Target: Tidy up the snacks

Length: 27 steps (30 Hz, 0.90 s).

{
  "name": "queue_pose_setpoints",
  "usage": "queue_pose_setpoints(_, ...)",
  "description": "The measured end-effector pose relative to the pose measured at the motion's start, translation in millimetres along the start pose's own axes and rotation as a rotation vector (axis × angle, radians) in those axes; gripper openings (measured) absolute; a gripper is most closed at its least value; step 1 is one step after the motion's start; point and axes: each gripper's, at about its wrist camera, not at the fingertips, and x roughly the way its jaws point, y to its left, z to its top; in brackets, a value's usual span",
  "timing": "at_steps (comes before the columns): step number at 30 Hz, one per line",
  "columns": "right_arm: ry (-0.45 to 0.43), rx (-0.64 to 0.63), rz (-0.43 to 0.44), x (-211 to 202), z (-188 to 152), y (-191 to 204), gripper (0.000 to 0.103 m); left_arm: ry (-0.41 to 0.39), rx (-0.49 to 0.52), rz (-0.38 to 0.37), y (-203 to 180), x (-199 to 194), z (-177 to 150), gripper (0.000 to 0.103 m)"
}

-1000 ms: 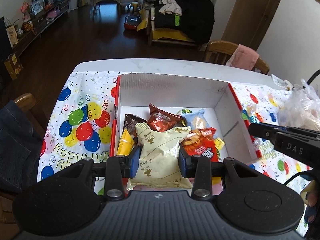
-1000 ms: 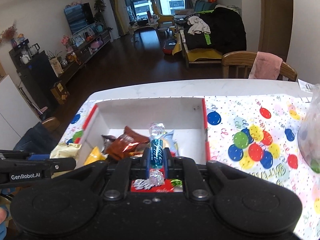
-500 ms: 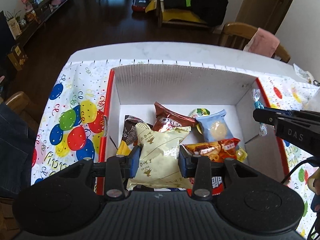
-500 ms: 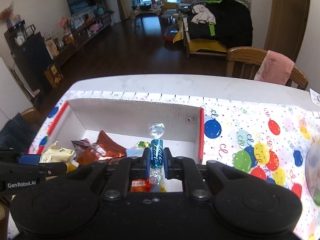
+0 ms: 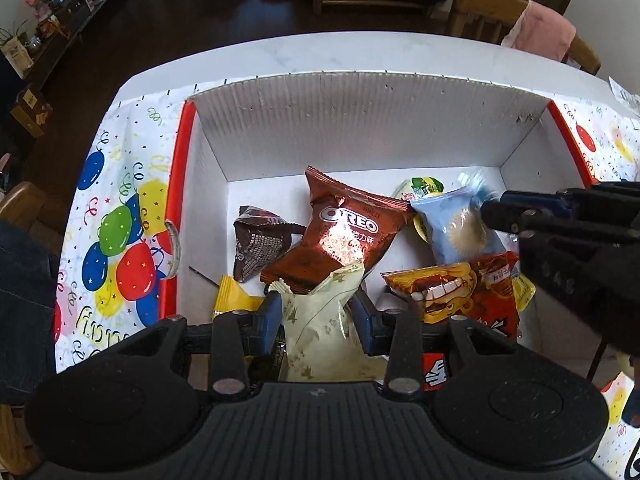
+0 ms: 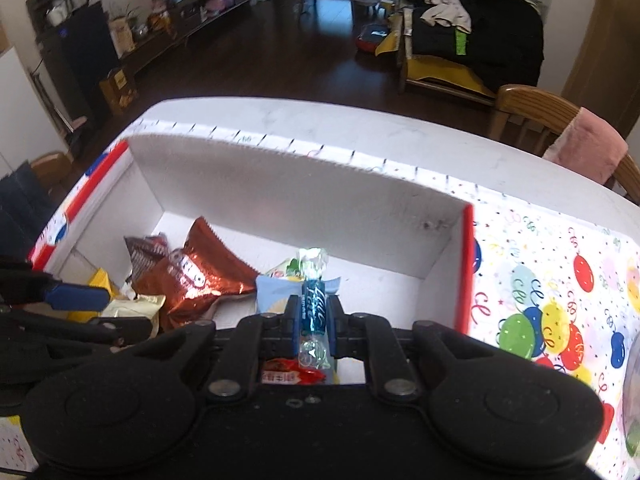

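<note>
Left wrist view: a cream foil snack packet (image 5: 320,320) with gold print is crumpled and pinched between the jaws of the left gripper (image 5: 316,316), over the near end of a white corrugated box (image 5: 360,120) with red edges. Inside lie a brown Oreo packet (image 5: 340,232), a dark checked packet (image 5: 256,244), a yellow packet (image 5: 232,300), a pale blue biscuit packet (image 5: 456,228) and an orange-red packet (image 5: 460,288). The box sits on a white surface (image 5: 320,52) under a balloon-print cloth (image 5: 120,232); dark wood floor and a wooden chair (image 5: 492,12) lie beyond. The right gripper (image 5: 492,210) reaches in from the right.

Right wrist view: a blue twist-wrapped candy (image 6: 314,304) stands upright, clamped in the right gripper's (image 6: 314,324) closed jaws, above the box's (image 6: 300,192) right part. Both grippers tilt steeply down.
</note>
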Motion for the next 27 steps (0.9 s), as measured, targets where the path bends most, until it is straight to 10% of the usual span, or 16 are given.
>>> queue_pose_setpoints(27, -0.104, 0.143, 0.084, -67.8, -19.3, -10.8, 0.061, -0.156, -0.037, -0.098, 6.3, -56.2, -25.0, 0.057)
